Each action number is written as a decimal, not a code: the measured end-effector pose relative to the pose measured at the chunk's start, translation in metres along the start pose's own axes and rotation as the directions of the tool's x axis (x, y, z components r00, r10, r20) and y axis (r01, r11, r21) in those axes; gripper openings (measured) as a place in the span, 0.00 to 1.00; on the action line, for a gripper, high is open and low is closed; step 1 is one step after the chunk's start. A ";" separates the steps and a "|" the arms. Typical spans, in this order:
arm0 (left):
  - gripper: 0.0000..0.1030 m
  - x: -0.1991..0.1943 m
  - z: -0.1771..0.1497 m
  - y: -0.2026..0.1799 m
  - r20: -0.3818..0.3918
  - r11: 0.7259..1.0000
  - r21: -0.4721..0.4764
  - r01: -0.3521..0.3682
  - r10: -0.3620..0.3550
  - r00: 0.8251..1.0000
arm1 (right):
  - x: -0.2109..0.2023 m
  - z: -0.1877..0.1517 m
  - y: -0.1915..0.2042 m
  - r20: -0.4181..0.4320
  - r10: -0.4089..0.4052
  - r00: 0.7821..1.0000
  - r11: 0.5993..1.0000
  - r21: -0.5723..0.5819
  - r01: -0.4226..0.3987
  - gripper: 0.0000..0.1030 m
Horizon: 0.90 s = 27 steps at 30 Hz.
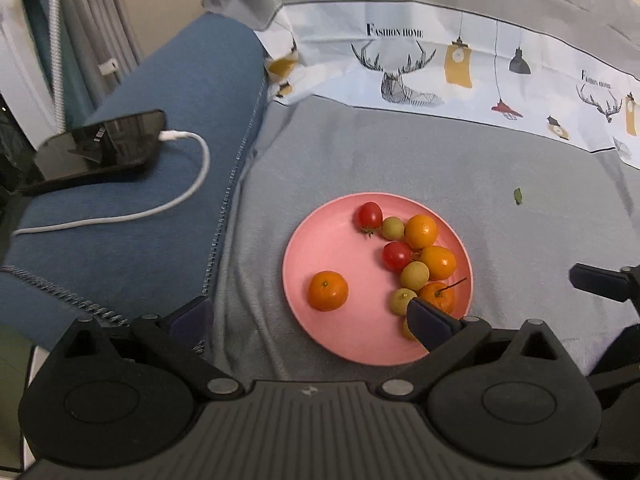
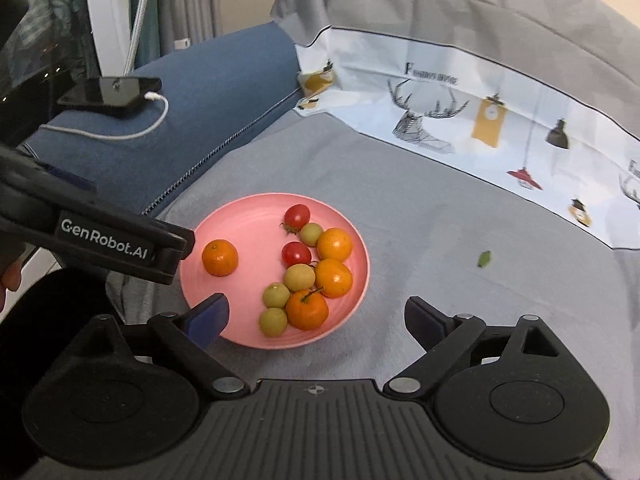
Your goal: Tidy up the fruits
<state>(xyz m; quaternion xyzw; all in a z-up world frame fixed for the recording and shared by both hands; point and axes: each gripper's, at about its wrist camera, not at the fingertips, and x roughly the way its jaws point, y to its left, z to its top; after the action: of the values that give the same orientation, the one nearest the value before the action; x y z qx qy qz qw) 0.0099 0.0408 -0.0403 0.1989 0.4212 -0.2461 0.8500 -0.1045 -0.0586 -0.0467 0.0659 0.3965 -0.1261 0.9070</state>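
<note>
A pink plate (image 1: 332, 248) (image 2: 248, 216) lies on a grey blanket. One orange (image 1: 328, 291) (image 2: 219, 257) sits alone on its left side. On the right side several oranges, two red tomatoes (image 1: 370, 216) (image 2: 297, 216) and several small yellow-green fruits (image 1: 415, 276) (image 2: 299, 277) lie bunched together. My left gripper (image 1: 310, 320) hangs open above the plate's near edge, and its right finger (image 1: 430, 326) hides part of one green fruit. My right gripper (image 2: 316, 320) is open too, above the plate's near right rim, with nothing between its pads.
A black phone (image 1: 104, 148) (image 2: 108, 94) on a white charging cable rests on a blue cushion (image 1: 180, 208) to the left. Printed white bedding (image 1: 440, 68) runs along the back. A small green leaf (image 1: 518, 196) (image 2: 485, 258) lies on the blanket to the right.
</note>
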 end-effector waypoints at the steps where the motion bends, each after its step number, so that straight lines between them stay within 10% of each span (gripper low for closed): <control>1: 1.00 -0.005 -0.002 0.000 0.002 1.000 -0.002 -0.006 0.006 1.000 | -0.006 -0.002 0.001 0.007 0.002 1.000 1.000 0.003 -0.002 0.94; 27: 1.00 -0.069 -0.049 -0.004 0.074 0.996 -0.034 -0.078 0.080 0.994 | -0.079 -0.033 0.006 0.134 -0.056 0.989 0.998 0.040 0.051 0.99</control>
<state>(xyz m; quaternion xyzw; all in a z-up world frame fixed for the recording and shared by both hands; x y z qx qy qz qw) -0.0590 0.0821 -0.0124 0.1929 0.3845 -0.2132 0.8772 -0.1775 -0.0312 -0.0104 0.0630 0.3334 -0.1616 0.9267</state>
